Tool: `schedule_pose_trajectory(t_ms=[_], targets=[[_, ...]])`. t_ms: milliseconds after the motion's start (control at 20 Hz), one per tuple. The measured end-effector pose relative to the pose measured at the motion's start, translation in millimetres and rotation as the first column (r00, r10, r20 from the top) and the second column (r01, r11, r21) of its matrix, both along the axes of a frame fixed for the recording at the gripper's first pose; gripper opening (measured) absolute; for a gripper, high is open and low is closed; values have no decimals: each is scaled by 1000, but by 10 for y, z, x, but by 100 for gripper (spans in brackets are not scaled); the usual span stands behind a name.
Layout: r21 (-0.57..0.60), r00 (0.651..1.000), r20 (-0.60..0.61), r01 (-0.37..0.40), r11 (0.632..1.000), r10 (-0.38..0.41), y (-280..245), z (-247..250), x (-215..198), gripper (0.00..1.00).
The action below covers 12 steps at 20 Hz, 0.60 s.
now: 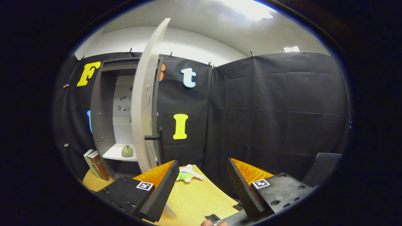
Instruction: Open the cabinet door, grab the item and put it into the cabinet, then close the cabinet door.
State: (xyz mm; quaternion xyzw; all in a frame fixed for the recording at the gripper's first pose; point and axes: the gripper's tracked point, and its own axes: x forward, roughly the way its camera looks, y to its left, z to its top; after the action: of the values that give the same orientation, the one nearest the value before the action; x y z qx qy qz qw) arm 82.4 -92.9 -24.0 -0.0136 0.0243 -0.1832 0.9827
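The hand-held gripper (201,179) is spread wide, with nothing between its fingers; both fingers (163,188) hang above the table (194,201). Just ahead of them, closer to the left finger and partly hidden behind its tip, a small toy (187,174) in white and green lies on the table's far end, apart from both fingers.

Beyond the left finger stands the cabinet (103,119), grey outside and pale inside. Its door (145,100) is swung open toward the gripper, seen almost edge-on, with a dark bar handle (155,137) sticking out from its right side low down. On the cabinet's white lower shelf (114,153) sits a small greenish object (127,151); what it is cannot be told. A few small dark marks show on the cabinet's back panel, too small to make out.

Left of the cabinet's foot, beyond the left finger, a couple of books (96,164) lean upright at the table's edge.

Beyond the right finger, at the far right, is part of a dark chair back (323,166). A fingertip (207,223) shows just behind the gripper's base.
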Motion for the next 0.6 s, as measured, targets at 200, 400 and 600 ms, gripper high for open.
schedule_pose_trajectory(t_ms=[200,400,600], targets=[[48,999,-17,-48,998,49,44,-53,209,98],[63,996,-7,-84,995,84,205,-80,281,96],[94,997,-15,-79,992,81,240,-118,260,95]])
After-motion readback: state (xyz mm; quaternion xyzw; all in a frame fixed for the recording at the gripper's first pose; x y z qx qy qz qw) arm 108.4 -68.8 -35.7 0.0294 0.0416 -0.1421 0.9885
